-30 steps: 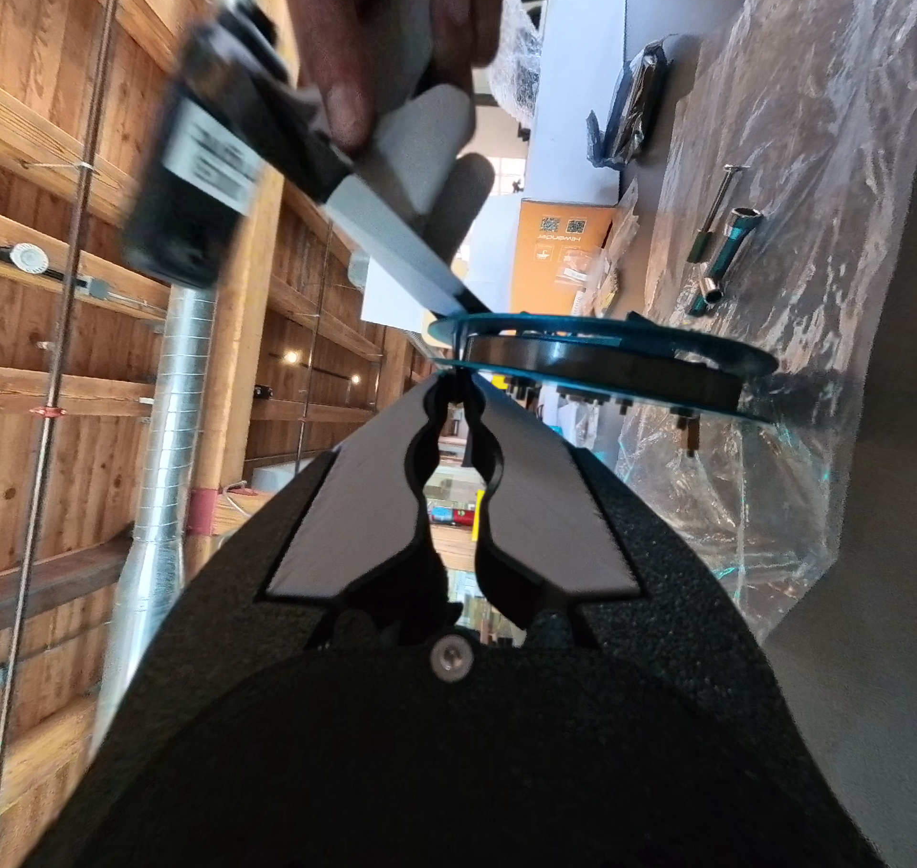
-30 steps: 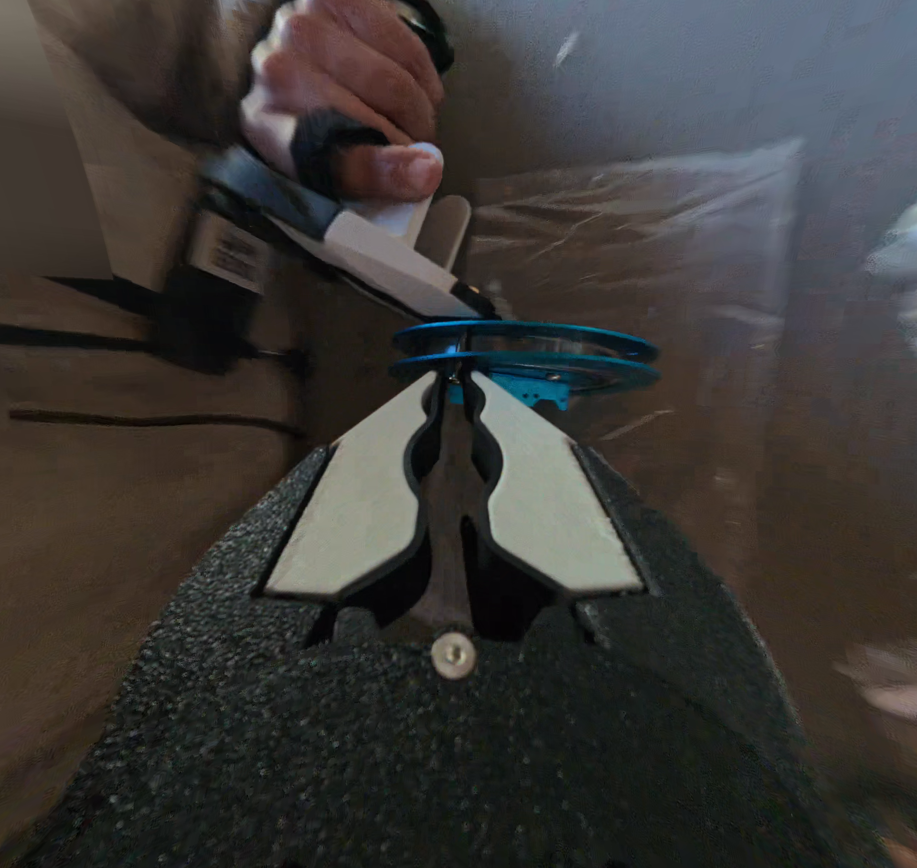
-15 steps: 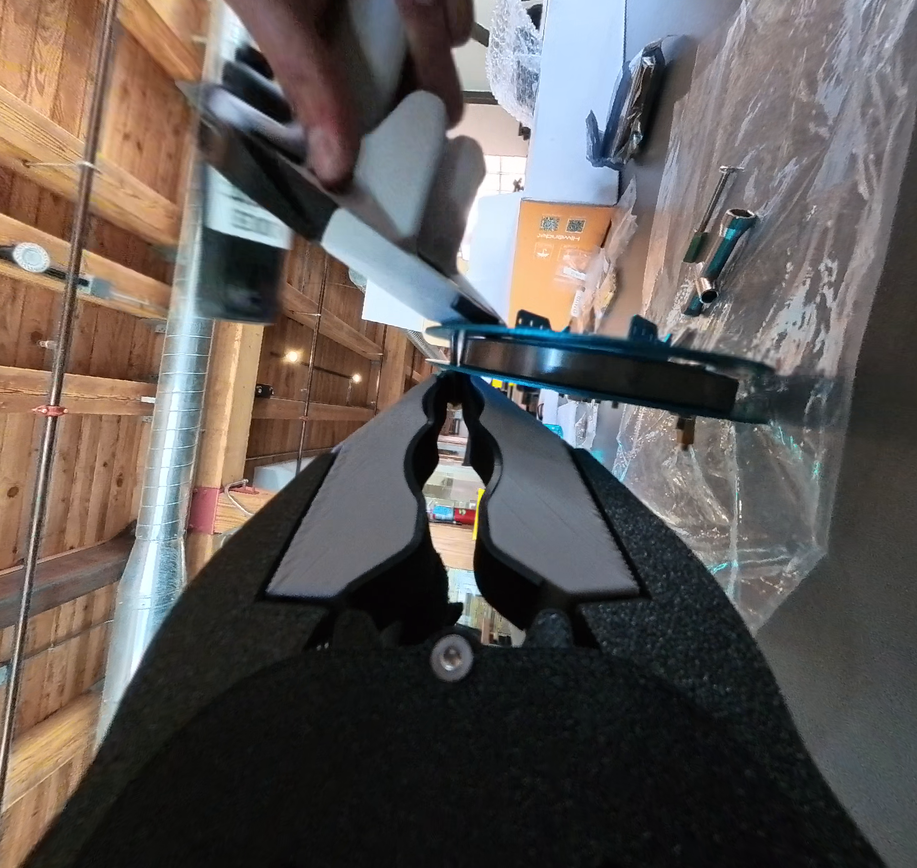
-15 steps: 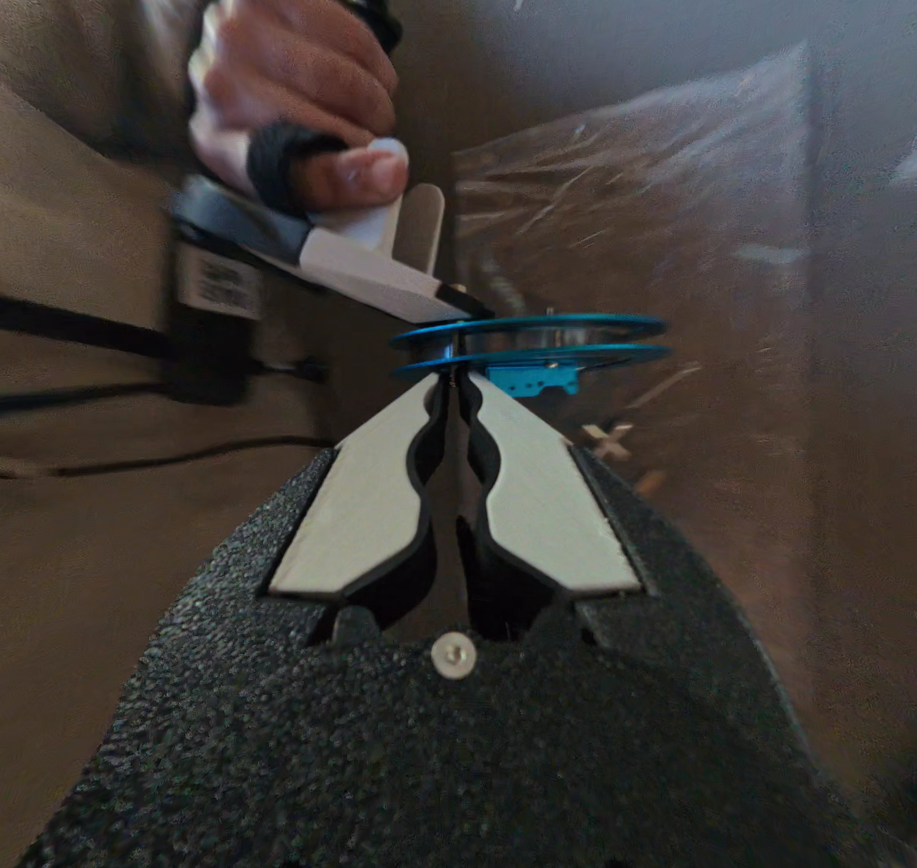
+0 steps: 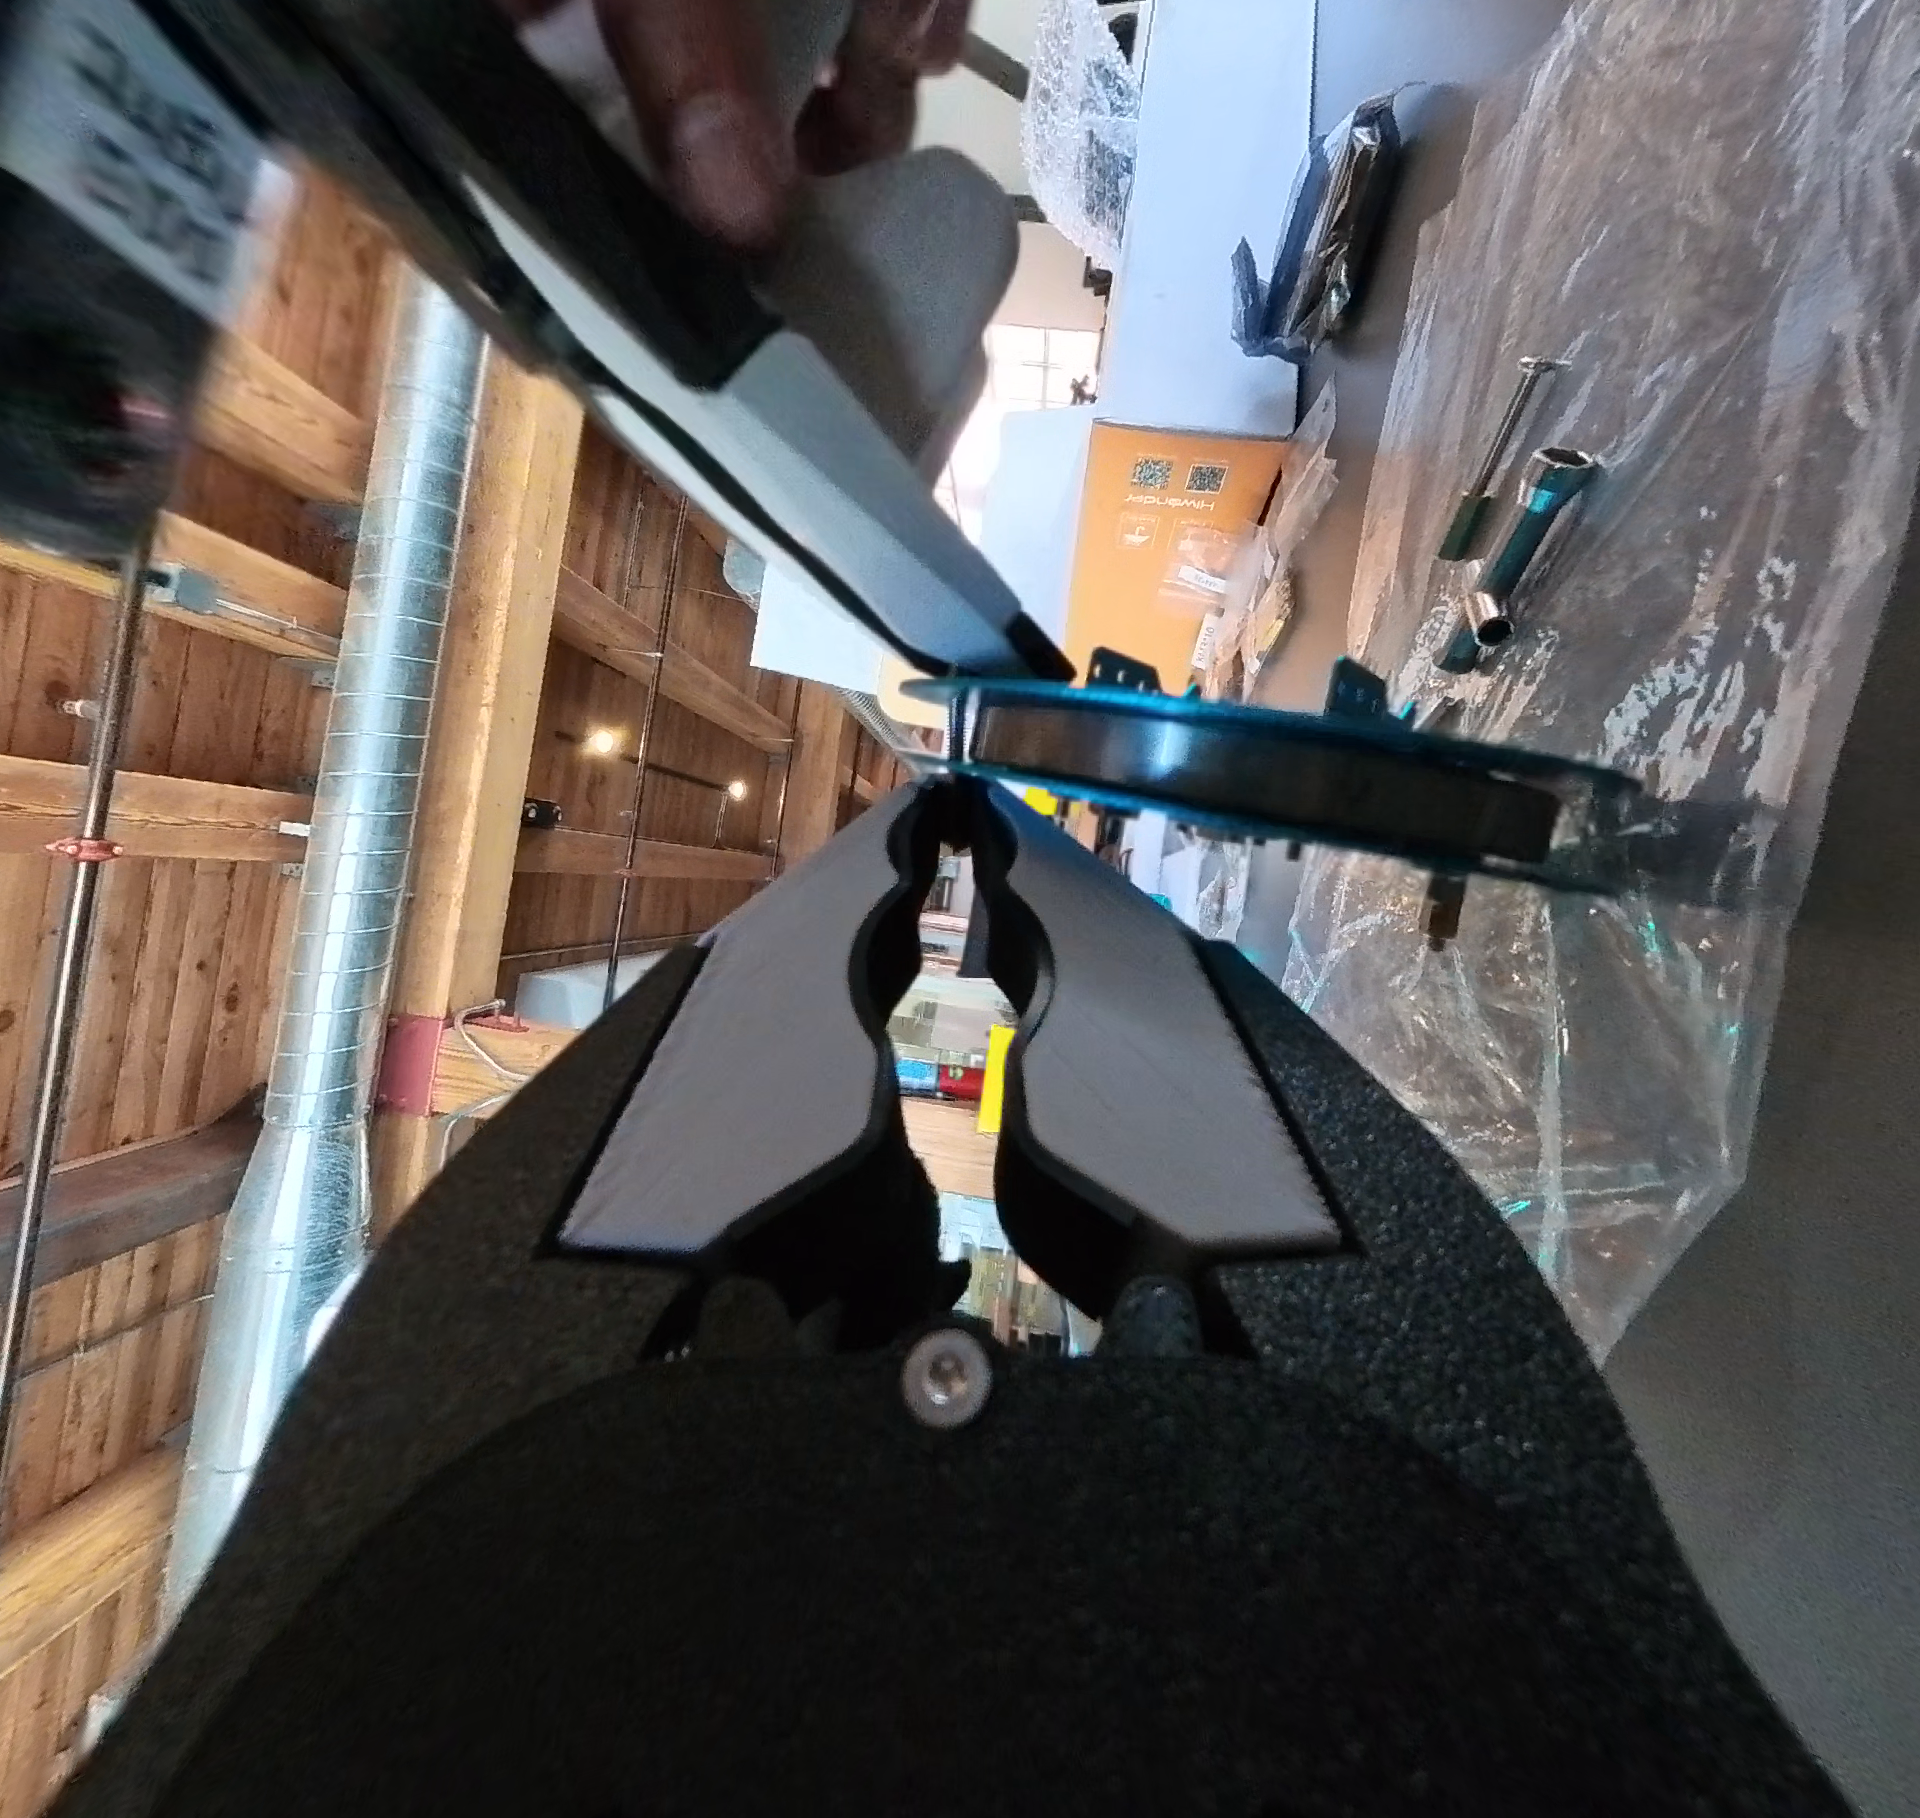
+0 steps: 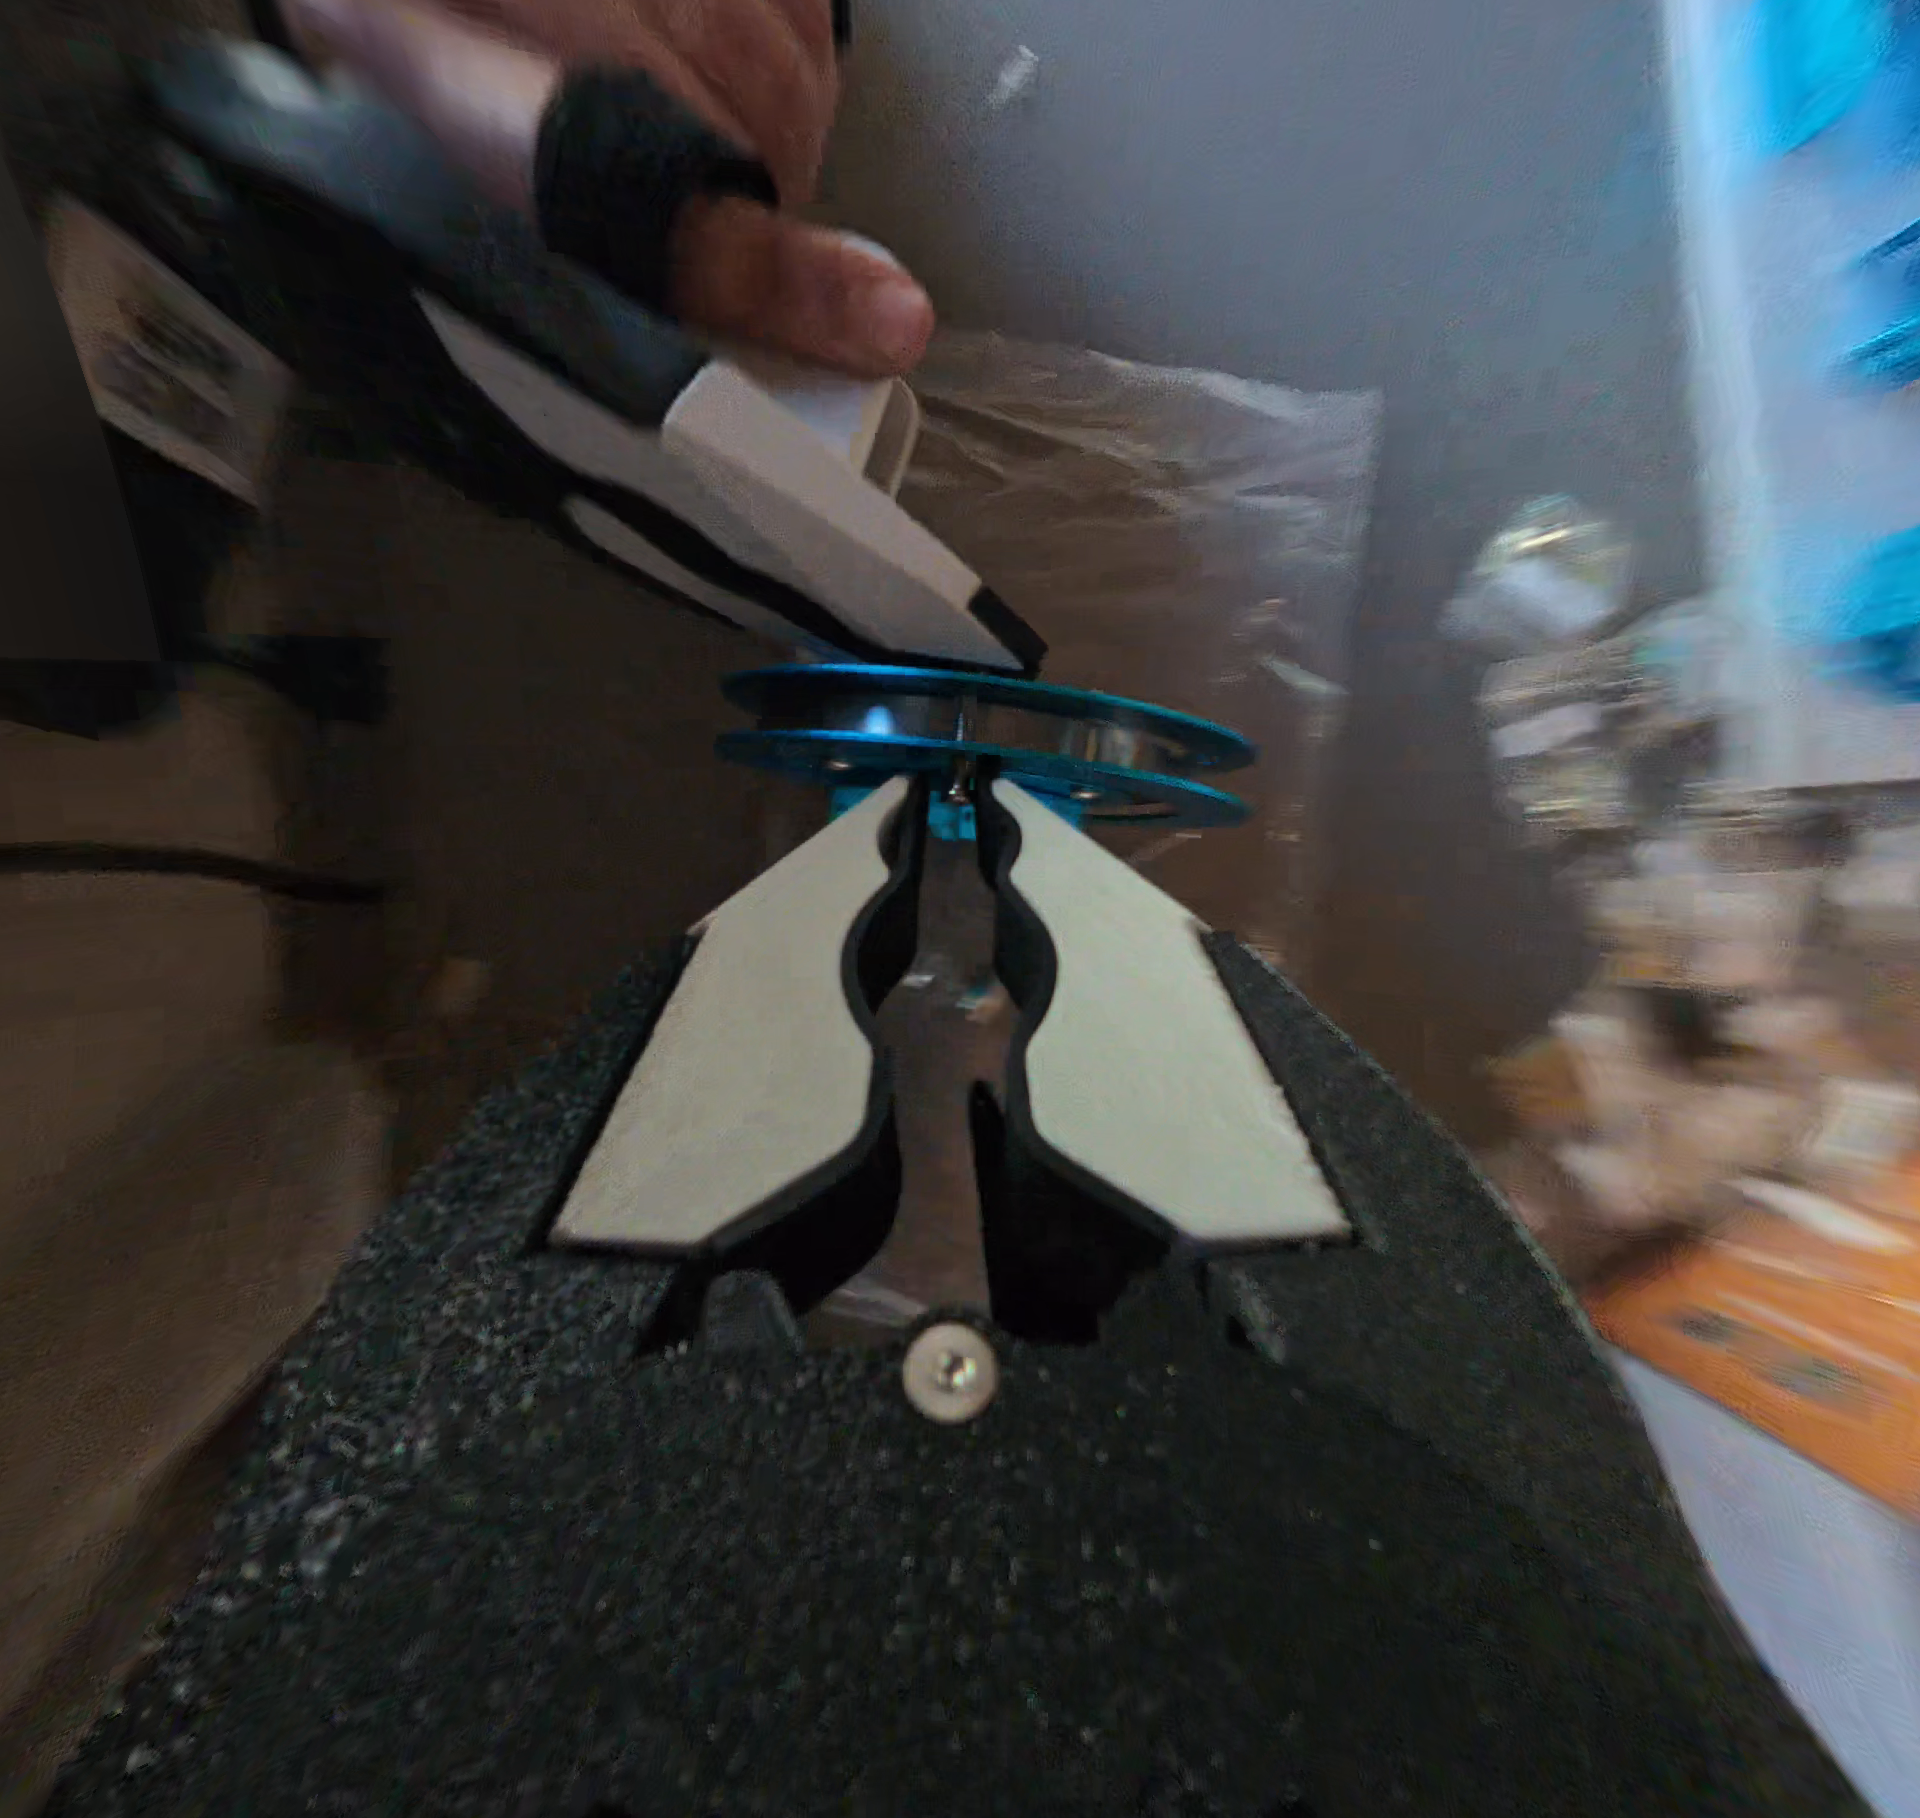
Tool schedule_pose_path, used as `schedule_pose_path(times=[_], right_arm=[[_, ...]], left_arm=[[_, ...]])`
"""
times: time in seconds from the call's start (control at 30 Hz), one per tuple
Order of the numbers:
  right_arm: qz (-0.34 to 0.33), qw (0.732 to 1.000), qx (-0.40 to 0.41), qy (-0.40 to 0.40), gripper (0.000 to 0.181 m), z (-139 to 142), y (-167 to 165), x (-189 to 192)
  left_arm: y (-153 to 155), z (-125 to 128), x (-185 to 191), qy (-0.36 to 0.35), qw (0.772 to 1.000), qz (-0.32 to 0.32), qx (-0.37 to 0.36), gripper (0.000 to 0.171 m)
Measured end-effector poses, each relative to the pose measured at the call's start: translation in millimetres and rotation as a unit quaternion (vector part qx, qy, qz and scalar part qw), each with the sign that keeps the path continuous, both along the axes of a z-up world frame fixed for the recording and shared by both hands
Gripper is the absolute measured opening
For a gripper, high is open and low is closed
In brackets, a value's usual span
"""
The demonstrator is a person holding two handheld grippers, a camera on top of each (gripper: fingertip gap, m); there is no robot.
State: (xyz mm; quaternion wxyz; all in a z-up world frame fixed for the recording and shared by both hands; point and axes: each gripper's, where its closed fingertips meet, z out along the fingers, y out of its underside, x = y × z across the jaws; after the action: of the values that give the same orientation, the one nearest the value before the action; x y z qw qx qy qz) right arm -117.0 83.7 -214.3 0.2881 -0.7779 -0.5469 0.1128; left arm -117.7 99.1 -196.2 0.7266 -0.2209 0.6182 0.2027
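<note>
The left wrist view is daylit and mostly sharp, with glare on the crinkled clear plastic sheet (image 5: 1621, 334); the near hand (image 5: 727, 33) is blurred. The right wrist view is dimmer and heavily motion-smeared, perhaps worst at its right edge.

**Blue rings, black grips, orange box**

The left gripper (image 5: 951, 802) has a grainy black body with grey finger faces edged in black. The right gripper (image 6: 951, 802) is speckled black with pale cream finger faces. The ring assembly (image 5: 1247, 760) is blue with a black band between its plates. Behind it, the box (image 5: 1174, 521) is orange, the plastic sheet (image 5: 1662, 418) clear and glossy, the wooden wall (image 5: 156, 885) warm brown, and the duct (image 5: 353, 729) ribbed silver.
</note>
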Motion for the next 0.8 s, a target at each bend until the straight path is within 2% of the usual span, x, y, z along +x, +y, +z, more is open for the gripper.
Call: schedule_pose_path(times=[0.07, 0.13, 0.17, 0.23, 0.27, 0.3, 0.33, 0.37, 0.43, 0.47, 0.5, 0.53, 0.57, 0.6, 0.63, 0.67, 0.7, 0.73, 0.8], right_arm=[[0.021, 0.985, 0.135, -0.107, 0.003, 0.6, 6.9, 2.9], [0.043, 0.966, 0.186, -0.172, 0.003, 1.1, 7.5, 3.8], [0.039, 0.973, 0.156, -0.165, 0.002, 0.1, 4.3, 2.9], [0.009, 0.996, 0.013, -0.082, 0.002, -2.6, -4.6, 0.0], [-0.014, 0.996, -0.080, -0.024, 0.001, -3.2, -8.5, -2.0], [-0.045, 0.979, -0.193, 0.039, 0.001, -2.7, -12.7, -4.4], [-0.069, 0.945, -0.304, 0.101, 0.000, -1.0, -16.0, -6.4], [-0.086, 0.897, -0.405, 0.155, 0.000, 1.8, -18.6, -7.7], [-0.111, 0.773, -0.572, 0.250, 0.002, 7.9, -21.0, -10.5], [-0.117, 0.711, -0.629, 0.291, 0.002, 12.1, -19.7, -11.3], [-0.112, 0.664, -0.667, 0.319, 0.003, 15.5, -21.3, -12.9], [-0.110, 0.636, -0.687, 0.333, 0.003, 17.3, -23.2, -14.2], [-0.103, 0.644, -0.679, 0.336, 0.003, 17.1, -24.7, -14.6], [-0.098, 0.677, -0.651, 0.330, 0.003, 15.9, -25.7, -15.0], [-0.094, 0.723, -0.607, 0.315, 0.003, 13.8, -26.0, -15.0], [-0.084, 0.784, -0.541, 0.293, 0.003, 10.7, -24.2, -14.1], [-0.070, 0.847, -0.457, 0.261, 0.003, 6.7, -21.0, -11.9], [-0.056, 0.899, -0.373, 0.221, 0.005, 4.1, -18.5, -9.2], [-0.014, 0.973, -0.195, 0.123, 0.015, -0.3, -15.7, -5.9]], left_arm=[[0.4, 0.1, 0.0, 0.001, 1.000, 0.003, 0.003, 0.002], [0.7, 0.1, 0.1, 0.001, 1.000, 0.004, 0.004, 0.002], [-0.2, 0.0, 0.1, 0.001, 1.000, 0.003, 0.005, 0.002], [-2.7, -0.4, 0.1, 0.002, 1.000, 0.001, 0.008, 0.002], [-2.9, -0.5, 0.0, 0.003, 1.000, 0.002, 0.009, 0.002], [-2.9, -0.5, 0.1, 0.003, 1.000, 0.002, 0.009, 0.002], [-2.7, -0.8, 0.3, 0.003, 1.000, 0.002, 0.007, 0.001], [-3.0, -0.9, 0.6, 0.005, 1.000, 0.003, 0.009, 0.001], [-2.7, 1.2, -0.5, 0.001, 1.000, 0.006, 0.021, 0.001], [-0.9, 2.1, -1.2, 0.002, 1.000, 0.010, 0.024, 0.001], [-0.3, 1.4, -1.2, 0.003, 1.000, 0.007, 0.018, 0.002], [-1.5, 1.4, -1.4, 0.002, 1.000, 0.005, 0.021, 0.002], [-2.6, 1.4, -1.8, 0.002, 1.000, 0.006, 0.026, 0.002], [-3.1, 1.1, -2.0, 0.001, 1.000, 0.003, 0.020, 0.002], [-3.1, 0.9, -1.9, -0.001, 1.000, 0.001, 0.015, 0.002], [-2.6, 0.9, -1.8, -0.001, 1.000, 0.003, 0.014, 0.002], [-2.5, 0.8, -1.2, 0.000, 1.000, 0.002, 0.011, 0.002], [-2.4, 0.6, -0.7, -0.001, 1.000, 0.001, 0.007, 0.002], [-2.8, 0.6, -0.4, 0.000, 1.000, 0.000, 0.005, 0.002]])
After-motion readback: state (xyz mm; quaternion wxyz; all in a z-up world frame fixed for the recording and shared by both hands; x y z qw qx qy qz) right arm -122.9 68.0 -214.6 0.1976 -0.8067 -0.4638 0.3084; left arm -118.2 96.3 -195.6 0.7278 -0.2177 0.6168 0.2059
